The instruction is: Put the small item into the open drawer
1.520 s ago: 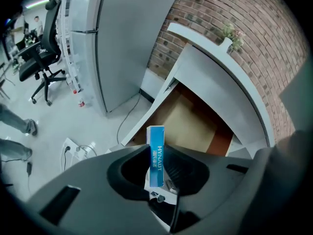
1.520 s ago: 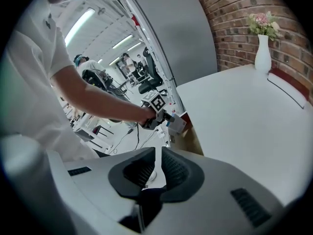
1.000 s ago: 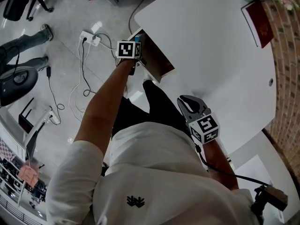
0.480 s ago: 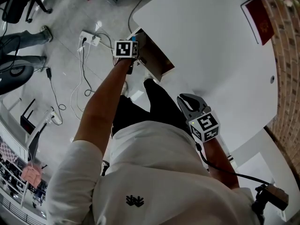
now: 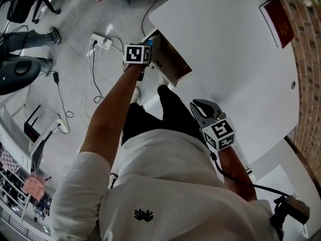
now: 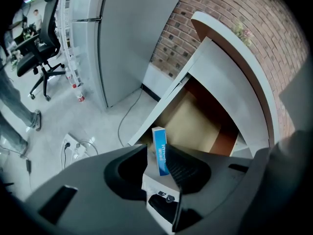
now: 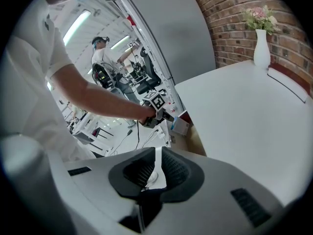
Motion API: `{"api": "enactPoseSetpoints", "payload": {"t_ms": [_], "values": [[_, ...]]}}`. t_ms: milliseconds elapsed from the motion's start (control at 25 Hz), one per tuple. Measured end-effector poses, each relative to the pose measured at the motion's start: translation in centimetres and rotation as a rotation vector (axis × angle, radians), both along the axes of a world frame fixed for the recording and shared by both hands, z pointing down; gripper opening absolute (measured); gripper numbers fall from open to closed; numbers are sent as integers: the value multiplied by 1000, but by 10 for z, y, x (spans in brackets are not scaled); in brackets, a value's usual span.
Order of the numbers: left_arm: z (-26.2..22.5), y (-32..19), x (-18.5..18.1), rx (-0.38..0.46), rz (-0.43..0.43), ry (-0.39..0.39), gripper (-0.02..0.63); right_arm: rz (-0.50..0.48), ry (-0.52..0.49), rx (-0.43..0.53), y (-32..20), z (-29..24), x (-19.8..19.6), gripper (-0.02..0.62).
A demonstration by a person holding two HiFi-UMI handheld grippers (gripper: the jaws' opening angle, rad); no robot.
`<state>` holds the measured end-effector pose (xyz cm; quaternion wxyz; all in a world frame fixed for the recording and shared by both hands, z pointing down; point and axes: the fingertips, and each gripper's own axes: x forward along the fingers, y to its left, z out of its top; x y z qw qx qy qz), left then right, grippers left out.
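Site: white counter (image 5: 235, 54) with 1 open drawer (image 6: 198, 119), light brown inside, pulled out from its left edge.

1. Floor, far left of the head view: a white power strip (image 5: 100, 41) with cables plugged in lies on the grey tiles, near the drawer front but apart from it.
2. Left hand-held gripper (image 5: 149, 51): arm extended, jaws at the drawer's outer corner. The jaws pinch a small blue-and-white cardboard box (image 6: 160, 150), held upright with its narrow blue face toward the camera. The box sits against the drawer's front corner in the left gripper view. It is carried in the jaws and does not rest on the drawer floor.
3. Right hand-held gripper (image 7: 157, 153): held close to the person's body at the counter's near edge, well apart from the drawer. Its jaws are pressed together except for a thin slit, with nothing between them.
4. Far right of the counter: a dark red book (image 5: 277, 26) lies flat beside the red brick wall (image 5: 306, 84). A white vase of flowers (image 7: 260, 53) stands near it.
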<state>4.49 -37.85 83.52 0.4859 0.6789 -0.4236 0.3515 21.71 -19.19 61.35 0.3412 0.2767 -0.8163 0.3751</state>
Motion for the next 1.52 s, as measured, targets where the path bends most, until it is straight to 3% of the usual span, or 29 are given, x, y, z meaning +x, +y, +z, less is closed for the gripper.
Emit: {"api": "enactPoseSetpoints", "payload": {"t_ms": [640, 1520], "values": [[-69, 40, -53, 83, 17, 42, 126, -12, -5, 75, 36, -34, -59, 63], [-228, 193, -149, 212, 180, 178, 114, 2, 12, 233, 124, -109, -185, 61]]}}
